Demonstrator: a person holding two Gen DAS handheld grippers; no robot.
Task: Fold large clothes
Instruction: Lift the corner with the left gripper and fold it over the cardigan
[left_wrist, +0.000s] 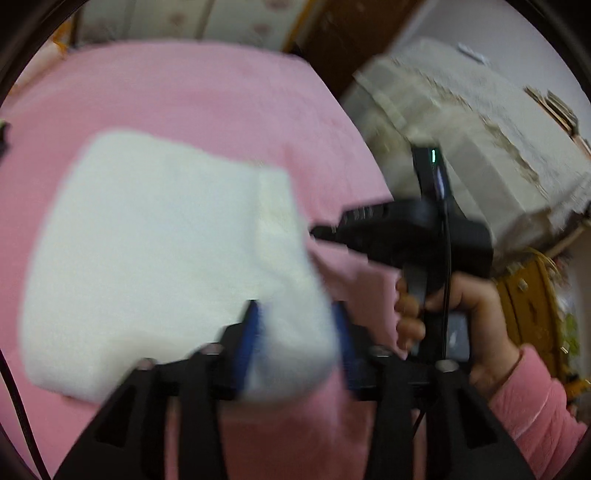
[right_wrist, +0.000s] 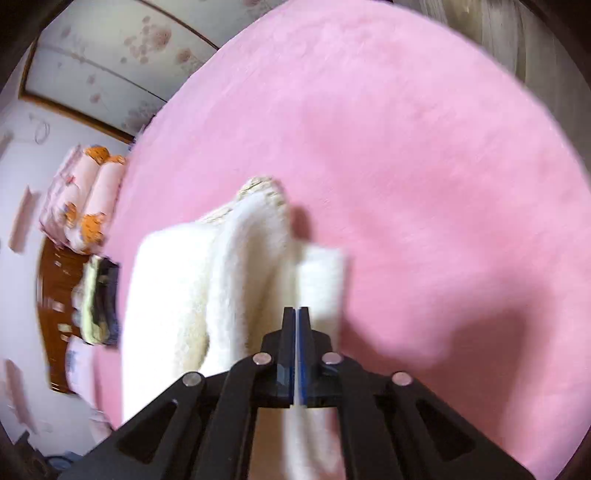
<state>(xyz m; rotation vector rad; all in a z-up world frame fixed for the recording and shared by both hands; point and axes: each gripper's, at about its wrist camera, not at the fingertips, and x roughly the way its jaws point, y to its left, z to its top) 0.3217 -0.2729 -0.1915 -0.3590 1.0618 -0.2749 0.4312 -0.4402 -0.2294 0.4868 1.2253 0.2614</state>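
A white fluffy garment (left_wrist: 155, 240) lies folded in a thick pad on the pink bed cover (left_wrist: 184, 85). My left gripper (left_wrist: 297, 328) is open, its blue pads standing apart on either side of the garment's near right corner, which bulges loosely between them. In the right wrist view my right gripper (right_wrist: 296, 314) is shut on a thin edge of the same white garment (right_wrist: 221, 266), which hangs in folds to its left over the pink bed cover (right_wrist: 406, 147). The left wrist view shows the right gripper (left_wrist: 321, 232) at the garment's right edge, held by a hand (left_wrist: 454, 314) in a pink sleeve.
A piece of furniture under a cream lace cloth (left_wrist: 480, 147) stands beyond the bed's right edge. At the bed's left side are rolled pink bedding with orange prints (right_wrist: 85, 195) and a small stack of folded clothes (right_wrist: 99, 299) on a brown wooden surface (right_wrist: 51, 295).
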